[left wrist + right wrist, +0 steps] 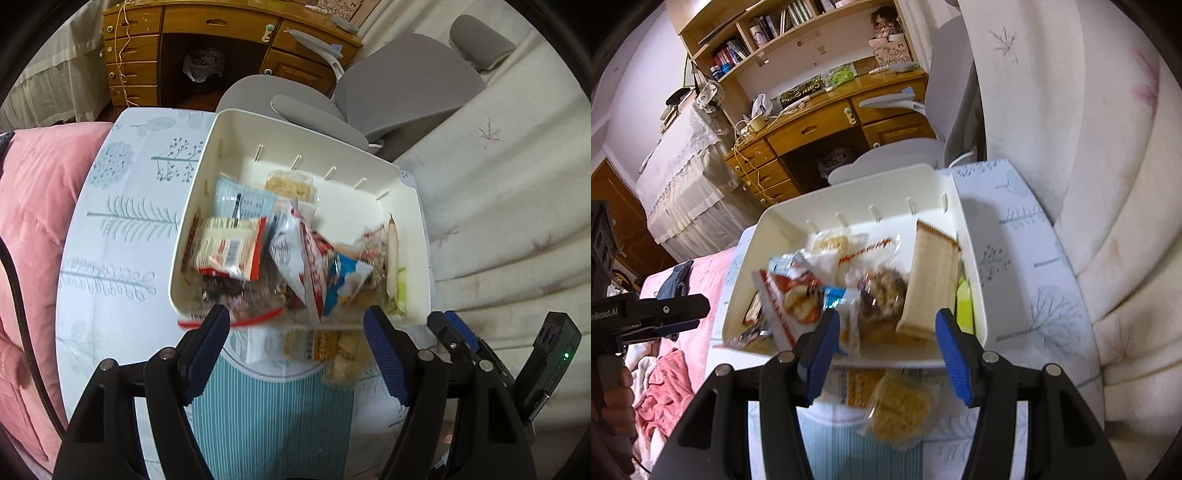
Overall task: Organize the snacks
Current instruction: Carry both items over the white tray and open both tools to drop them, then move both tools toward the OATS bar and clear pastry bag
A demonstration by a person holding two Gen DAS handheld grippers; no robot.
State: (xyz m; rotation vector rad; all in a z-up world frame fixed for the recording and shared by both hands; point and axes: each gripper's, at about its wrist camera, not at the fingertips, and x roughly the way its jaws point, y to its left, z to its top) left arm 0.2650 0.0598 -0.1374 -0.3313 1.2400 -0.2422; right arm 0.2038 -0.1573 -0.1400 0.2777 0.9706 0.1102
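Note:
A white plastic bin (413,236) (775,229) stands on a patterned tablecloth and holds several snack packets: a red-and-white packet (229,251), a white-and-blue bag (317,266) (798,299), a tan wafer pack (931,273) and a clear cracker pack (290,184). One clear packet of yellow crackers (332,349) (897,402) lies on the cloth just in front of the bin. My left gripper (295,328) is open and empty above that packet. My right gripper (884,341) is open and empty over the bin's near wall; it also shows in the left wrist view (454,332).
The table (122,236) has a tree-print cloth with a teal striped patch (273,417). A pink quilt (33,229) lies left. A grey chair (402,85) and a wooden desk (207,44) stand behind. A white covered sofa (517,206) is right.

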